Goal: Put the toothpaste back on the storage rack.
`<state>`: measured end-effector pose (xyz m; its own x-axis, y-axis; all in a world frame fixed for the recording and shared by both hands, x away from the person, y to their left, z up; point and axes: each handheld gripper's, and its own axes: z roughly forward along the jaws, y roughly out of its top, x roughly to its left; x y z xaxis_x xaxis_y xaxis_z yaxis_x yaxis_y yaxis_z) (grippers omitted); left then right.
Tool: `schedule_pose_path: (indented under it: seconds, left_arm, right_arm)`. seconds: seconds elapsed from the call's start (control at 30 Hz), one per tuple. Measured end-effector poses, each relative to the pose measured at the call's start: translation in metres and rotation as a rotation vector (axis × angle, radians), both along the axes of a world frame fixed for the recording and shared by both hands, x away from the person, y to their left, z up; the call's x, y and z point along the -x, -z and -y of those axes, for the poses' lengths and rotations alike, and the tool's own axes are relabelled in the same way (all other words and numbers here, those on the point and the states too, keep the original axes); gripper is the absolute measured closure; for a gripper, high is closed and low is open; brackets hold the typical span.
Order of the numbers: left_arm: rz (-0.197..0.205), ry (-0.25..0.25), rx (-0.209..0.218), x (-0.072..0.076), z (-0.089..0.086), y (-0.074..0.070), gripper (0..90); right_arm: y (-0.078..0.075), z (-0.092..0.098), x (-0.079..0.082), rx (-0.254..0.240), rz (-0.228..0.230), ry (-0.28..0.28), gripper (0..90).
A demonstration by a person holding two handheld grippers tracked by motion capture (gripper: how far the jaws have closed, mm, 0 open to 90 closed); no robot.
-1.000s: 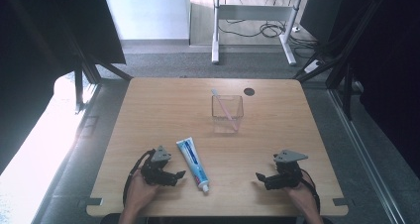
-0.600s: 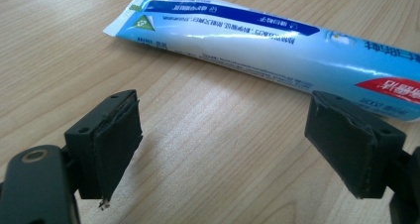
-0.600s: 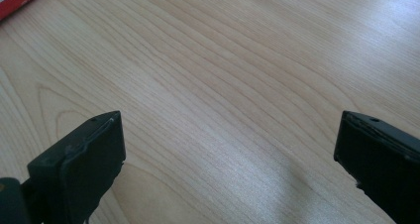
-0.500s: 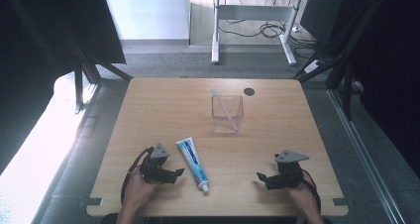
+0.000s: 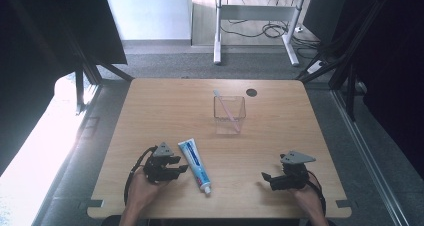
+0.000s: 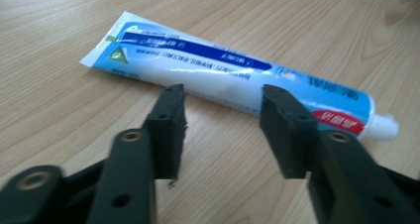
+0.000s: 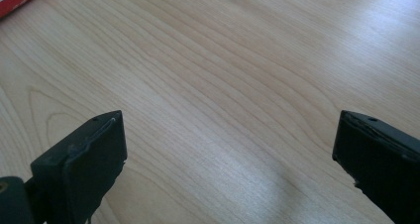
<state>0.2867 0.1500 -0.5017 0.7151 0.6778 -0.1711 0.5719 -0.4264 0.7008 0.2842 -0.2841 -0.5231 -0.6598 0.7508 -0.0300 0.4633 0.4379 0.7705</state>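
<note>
A white and blue toothpaste tube (image 5: 195,163) lies flat on the wooden table (image 5: 165,111), cap toward the person. My left gripper (image 5: 182,170) rests just left of it. In the left gripper view the tube (image 6: 223,73) lies across just beyond the left gripper (image 6: 225,120). Its jaws have just been closing and stand partly apart, with bare wood between them. My right gripper (image 5: 265,178) sits at the front right, and in its own view the right gripper (image 7: 228,149) is wide open over bare wood.
A clear square cup (image 5: 230,113) stands mid-table with a thin pale stick (image 5: 225,108) leaning in it. A dark round hole (image 5: 251,92) sits near the table's far edge. Desk legs and cables lie on the floor beyond.
The left gripper's jaws look narrower than before, and that hand has shifted slightly. The tube, the cup and the right gripper have stayed where they were.
</note>
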Motion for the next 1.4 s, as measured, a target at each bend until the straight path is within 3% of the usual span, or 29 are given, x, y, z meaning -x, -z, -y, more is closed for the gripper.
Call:
schedule_pose_path:
  seconds: [0.2, 0.4, 0.67, 0.8, 0.97, 1.4]
  left_arm:
    - [-0.009, 0.044, -0.013, 0.000, 0.010, -0.002, 73.3]
    - [0.016, 0.099, -0.012, 0.001, 0.024, -0.007, 89.3]
    - [0.018, 0.153, -0.056, -0.001, 0.048, -0.005, 89.7]
    - [0.050, 0.167, -0.089, -0.001, 0.057, -0.004, 89.6]
    - [0.029, 0.177, -0.044, -0.002, 0.063, -0.003, 89.6]
    - [-0.020, 0.201, -0.079, -0.001, 0.083, 0.008, 89.6]
  right_arm:
    - [0.000, 0.003, -0.001, -0.002, -0.001, 0.011, 0.9]
    - [0.001, 0.002, -0.001, 0.005, -0.003, 0.009, 1.2]
    - [0.000, 0.003, 0.000, 0.001, 0.004, 0.007, 1.3]
    - [0.001, 0.003, 0.000, 0.001, 0.000, 0.005, 1.5]
    - [0.001, 0.001, 0.000, -0.001, 0.000, -0.002, 1.5]
    - [0.001, 0.001, 0.000, 0.003, -0.003, -0.005, 1.9]
